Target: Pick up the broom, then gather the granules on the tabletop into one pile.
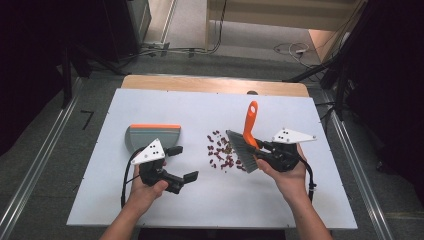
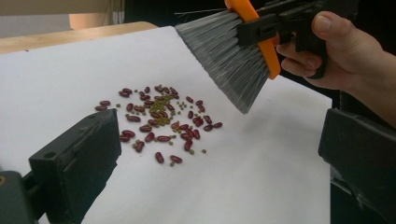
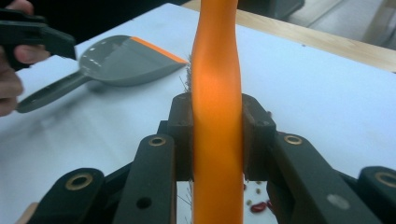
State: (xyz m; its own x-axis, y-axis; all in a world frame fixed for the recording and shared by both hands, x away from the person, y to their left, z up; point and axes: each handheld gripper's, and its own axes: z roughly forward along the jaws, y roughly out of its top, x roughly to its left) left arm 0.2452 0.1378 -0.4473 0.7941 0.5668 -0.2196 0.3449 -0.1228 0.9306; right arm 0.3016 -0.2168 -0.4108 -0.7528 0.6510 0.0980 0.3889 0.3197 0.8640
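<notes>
The beans (image 2: 161,123) lie scattered on the white table (image 1: 300,200), just below the brush (image 1: 245,145) bristles and ahead of the left gripper's (image 1: 182,164) 2 wide-open, empty jaws. The right gripper (image 3: 217,135) clamps the brush's orange handle. The dustpan (image 1: 152,135) lies flat just beyond the left fingers. Judged step: readying to sweep; next, the left gripper should take the dustpan's handle.
</notes>
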